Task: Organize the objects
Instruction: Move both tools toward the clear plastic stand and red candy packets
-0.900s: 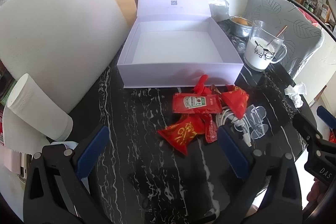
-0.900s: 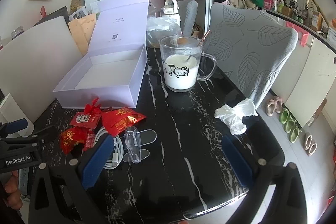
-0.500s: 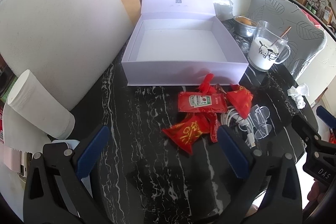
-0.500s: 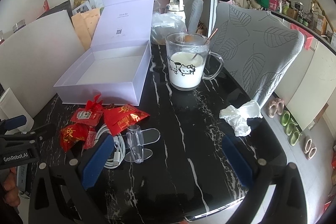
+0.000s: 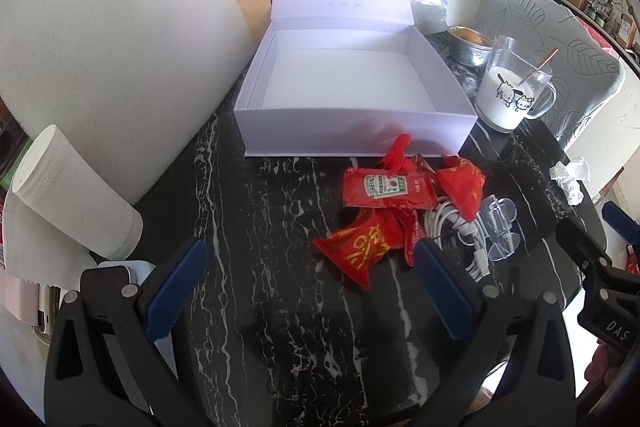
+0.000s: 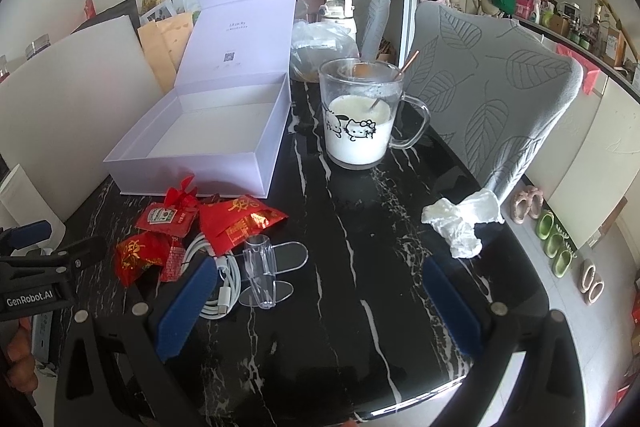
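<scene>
So the pile of stuff to be sorted is sitting at centre-right of the left wrist view: a ketchup sachet (image 5: 386, 190), a red packet (image 5: 360, 245) nearer the camera, another red packet (image 5: 460, 187) to the right, a coiled white cable (image 5: 460, 231) and a clear plastic stand (image 5: 498, 227), all touching or overlapping on the black marble bench (image 5: 280, 307). Nothing has been picked up yet. Just behind the pile, the white box (image 5: 352, 131) is found open and empty, lid upright, so that's probably where it all gets dropped.

Compared with a second ago, the left view has been pulled in a bit toward the pile and box, so an approach looks to be underway. The left gripper (image 5: 308, 291) is held with jaws spread wide, nothing between them. Same for the right gripper (image 6: 316, 303): released, hovering over bare bench at lower centre of its view, the cable just beside its left pad.

A glass mug of milk (image 6: 358, 123) is parked right of the box, worth avoiding.
</scene>
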`<move>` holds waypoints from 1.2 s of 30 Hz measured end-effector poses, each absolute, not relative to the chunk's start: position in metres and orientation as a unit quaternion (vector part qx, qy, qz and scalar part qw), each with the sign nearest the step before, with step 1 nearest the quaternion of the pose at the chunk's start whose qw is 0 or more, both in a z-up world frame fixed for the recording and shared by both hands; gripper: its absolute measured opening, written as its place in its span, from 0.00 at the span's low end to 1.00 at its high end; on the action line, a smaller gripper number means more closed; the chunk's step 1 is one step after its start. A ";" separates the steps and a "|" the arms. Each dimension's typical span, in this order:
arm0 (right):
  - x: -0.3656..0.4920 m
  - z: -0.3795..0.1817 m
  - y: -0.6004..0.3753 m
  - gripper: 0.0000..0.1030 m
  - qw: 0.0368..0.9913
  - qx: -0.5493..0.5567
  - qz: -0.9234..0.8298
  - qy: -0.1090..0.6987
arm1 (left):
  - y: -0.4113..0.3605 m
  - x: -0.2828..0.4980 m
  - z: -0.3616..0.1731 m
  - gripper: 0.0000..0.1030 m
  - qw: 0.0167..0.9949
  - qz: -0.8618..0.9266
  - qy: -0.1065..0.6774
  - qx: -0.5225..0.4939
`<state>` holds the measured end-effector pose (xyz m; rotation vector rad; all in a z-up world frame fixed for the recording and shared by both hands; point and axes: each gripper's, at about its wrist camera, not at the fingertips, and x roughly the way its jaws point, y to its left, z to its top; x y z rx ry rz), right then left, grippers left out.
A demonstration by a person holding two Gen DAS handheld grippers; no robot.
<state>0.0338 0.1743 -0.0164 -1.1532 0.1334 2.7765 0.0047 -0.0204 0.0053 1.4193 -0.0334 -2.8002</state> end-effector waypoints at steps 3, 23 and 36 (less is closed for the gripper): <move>0.034 -0.017 0.174 1.00 0.065 -0.383 0.921 0.045 | -0.021 0.005 0.006 1.00 0.000 -0.893 -0.011 0.451; 0.033 -0.019 0.173 1.00 0.060 -0.391 0.918 0.041 | -0.019 0.005 0.005 1.00 -0.011 -0.889 -0.011 0.457; 0.032 -0.022 0.172 1.00 0.056 -0.396 0.915 0.040 | -0.020 0.003 0.003 1.00 -0.017 -0.888 -0.010 0.459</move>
